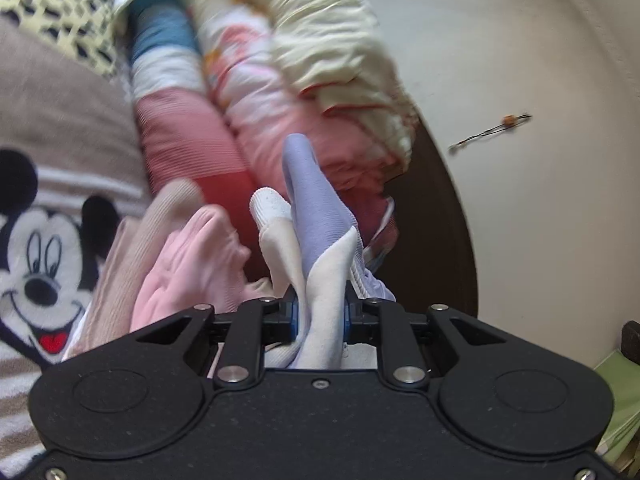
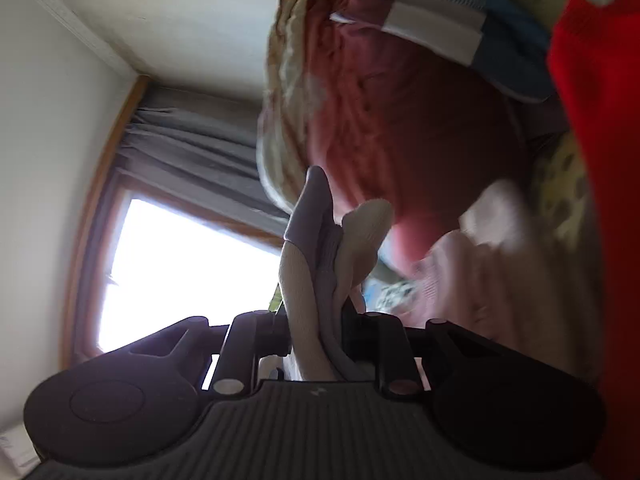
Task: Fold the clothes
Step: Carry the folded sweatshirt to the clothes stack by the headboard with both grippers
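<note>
Now, left gripper (image 1: 319,312): its fingers are pinching a white and purple sock (image 1: 316,220), and the sock is sticking up out of them.
Right gripper (image 2: 316,332): its fingers are pinching a white and purple sock (image 2: 316,240) too; this view is turned on its side.
Where the socks are: each one is sitting between the fingers of its gripper, up in the air over the pile of clothes (image 1: 256,92).
Pink cloth (image 1: 188,264): it is lying just left of the left gripper, near the sock.
Mouse blanket (image 1: 44,264): it is lying at the far left, with a smiling cartoon mouse on it.
Window (image 2: 180,280): it is shining bright behind the right gripper, with a grey curtain (image 2: 192,148) beside it.
Red cloth (image 2: 600,200): it is filling the right edge, very blurry.
</note>
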`<state>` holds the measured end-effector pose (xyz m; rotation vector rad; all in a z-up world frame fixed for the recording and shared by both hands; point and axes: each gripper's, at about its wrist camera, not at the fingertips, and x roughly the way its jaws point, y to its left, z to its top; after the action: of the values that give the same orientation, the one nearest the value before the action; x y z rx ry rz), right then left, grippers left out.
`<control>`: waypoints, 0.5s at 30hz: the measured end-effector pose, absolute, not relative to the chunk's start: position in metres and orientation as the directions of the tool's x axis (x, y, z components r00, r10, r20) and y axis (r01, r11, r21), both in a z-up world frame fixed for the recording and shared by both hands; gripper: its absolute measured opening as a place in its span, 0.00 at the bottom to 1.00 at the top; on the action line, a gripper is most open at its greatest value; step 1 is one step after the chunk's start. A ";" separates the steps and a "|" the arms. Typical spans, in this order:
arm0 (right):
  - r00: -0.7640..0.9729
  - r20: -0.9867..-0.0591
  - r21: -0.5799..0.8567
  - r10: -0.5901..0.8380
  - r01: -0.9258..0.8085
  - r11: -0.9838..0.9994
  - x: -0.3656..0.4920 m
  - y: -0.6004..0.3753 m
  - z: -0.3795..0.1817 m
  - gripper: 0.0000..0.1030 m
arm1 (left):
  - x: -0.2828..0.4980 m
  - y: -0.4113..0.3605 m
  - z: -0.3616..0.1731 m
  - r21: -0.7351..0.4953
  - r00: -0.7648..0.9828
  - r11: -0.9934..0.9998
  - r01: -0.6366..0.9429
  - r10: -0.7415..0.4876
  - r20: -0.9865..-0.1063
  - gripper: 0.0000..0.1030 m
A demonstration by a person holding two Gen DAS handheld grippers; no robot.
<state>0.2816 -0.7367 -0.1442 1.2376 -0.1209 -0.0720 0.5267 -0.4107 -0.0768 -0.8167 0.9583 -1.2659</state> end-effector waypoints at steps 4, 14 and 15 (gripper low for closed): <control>0.987 -0.040 0.935 -0.154 0.091 0.344 0.294 -0.745 -0.153 0.23 | 0.530 -0.415 -0.089 -0.903 0.057 0.192 0.383 -0.981 -0.184 0.16; 0.877 -0.201 0.623 -0.437 0.459 0.634 0.280 -0.722 -0.105 0.39 | 0.504 -0.382 -0.047 -0.636 0.316 0.362 0.681 -0.929 -0.191 0.45; 0.863 -0.187 0.577 -0.469 0.483 0.659 0.276 -0.716 -0.098 0.40 | 0.496 -0.380 -0.041 -0.592 0.324 0.364 0.719 -0.929 -0.179 0.45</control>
<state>0.2764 -0.7162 -0.0978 0.6597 0.0218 -0.5391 0.4956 -0.3804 -0.0411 -0.4494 0.5443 -1.1292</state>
